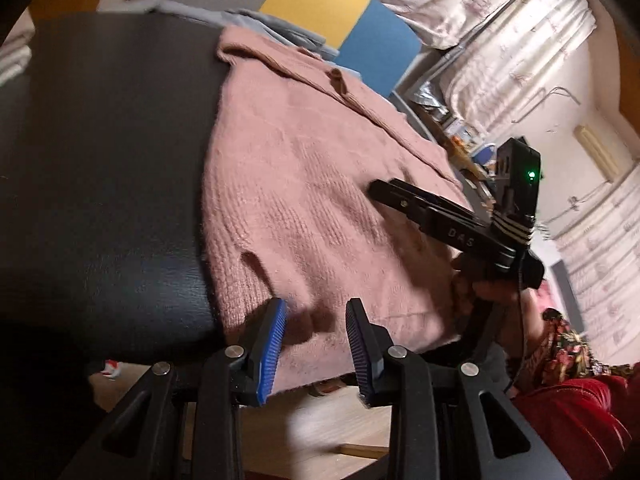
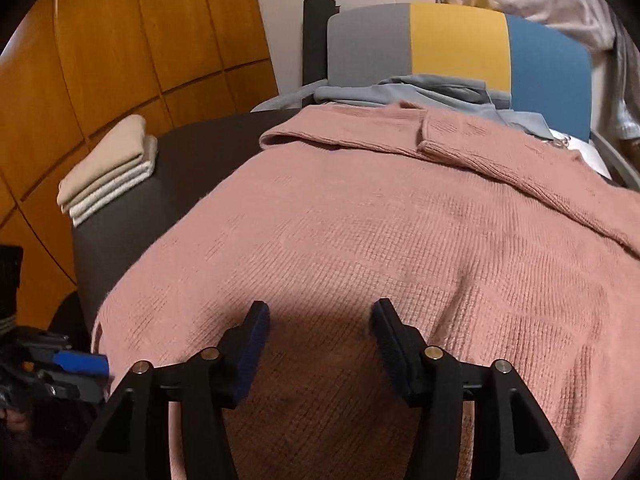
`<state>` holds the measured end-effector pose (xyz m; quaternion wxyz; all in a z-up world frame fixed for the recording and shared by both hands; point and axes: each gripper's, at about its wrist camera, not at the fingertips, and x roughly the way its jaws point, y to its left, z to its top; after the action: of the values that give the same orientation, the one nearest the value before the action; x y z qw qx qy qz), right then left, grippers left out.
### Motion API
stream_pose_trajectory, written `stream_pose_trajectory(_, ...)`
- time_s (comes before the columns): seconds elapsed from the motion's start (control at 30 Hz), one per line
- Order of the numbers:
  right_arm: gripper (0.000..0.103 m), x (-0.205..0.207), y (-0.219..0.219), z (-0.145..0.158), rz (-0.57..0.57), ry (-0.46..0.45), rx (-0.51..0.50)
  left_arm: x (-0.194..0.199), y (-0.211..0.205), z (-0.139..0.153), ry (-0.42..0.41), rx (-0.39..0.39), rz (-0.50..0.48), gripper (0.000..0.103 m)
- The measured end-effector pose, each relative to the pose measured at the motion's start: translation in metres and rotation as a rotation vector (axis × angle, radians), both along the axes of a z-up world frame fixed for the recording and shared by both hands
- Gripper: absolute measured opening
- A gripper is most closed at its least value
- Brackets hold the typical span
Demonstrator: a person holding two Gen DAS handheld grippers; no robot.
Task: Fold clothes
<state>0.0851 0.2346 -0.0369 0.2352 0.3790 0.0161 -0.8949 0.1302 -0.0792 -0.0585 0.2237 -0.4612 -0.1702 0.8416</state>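
A pink knitted sweater lies spread flat over the dark table, its collar end toward the far side. My right gripper hangs open just above the sweater's near part, with only flat fabric showing between its fingers. In the left wrist view the sweater covers the table's right part. My left gripper stands open over the near hem at the table's front edge, its blue pads apart. The right gripper reaches in from the right over the sweater. The left gripper shows at the sweater's near left corner.
A folded stack of beige and white clothes sits at the table's far left corner. A blue-grey garment lies bunched behind the sweater, in front of a grey, yellow and blue chair back. Wooden panelling stands on the left.
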Motion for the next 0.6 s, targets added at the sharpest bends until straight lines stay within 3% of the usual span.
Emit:
stream_pose_trajectory(0.07,0.057,-0.003,0.004,0.004,-0.017,-0.018,-0.023,0.004,-0.003,0.006,0.030,-0.054,0.027,0.032)
stream_pose_trajectory(0.23,0.056,-0.014,0.037,0.011,-0.153,-0.120,-0.198,-0.014,-0.008,-0.004,-0.029,0.083,0.055,0.032)
stream_pose_trajectory(0.37,0.057,-0.017,0.039,0.009,-0.168,-0.152,-0.168,-0.029,-0.005,-0.010,-0.066,0.149,0.093,0.032)
stream_pose_trajectory(0.43,0.057,-0.017,0.040,0.007,-0.171,-0.147,-0.180,-0.032,-0.005,-0.011,-0.068,0.131,0.134,0.017)
stream_pose_trajectory(0.47,0.057,-0.016,0.040,0.006,-0.172,-0.146,-0.183,-0.032,-0.006,-0.011,-0.065,0.114,0.153,0.000)
stream_pose_trajectory(0.6,0.057,-0.015,0.042,0.012,-0.180,-0.141,-0.180,-0.024,-0.018,-0.007,-0.058,0.063,0.154,0.001)
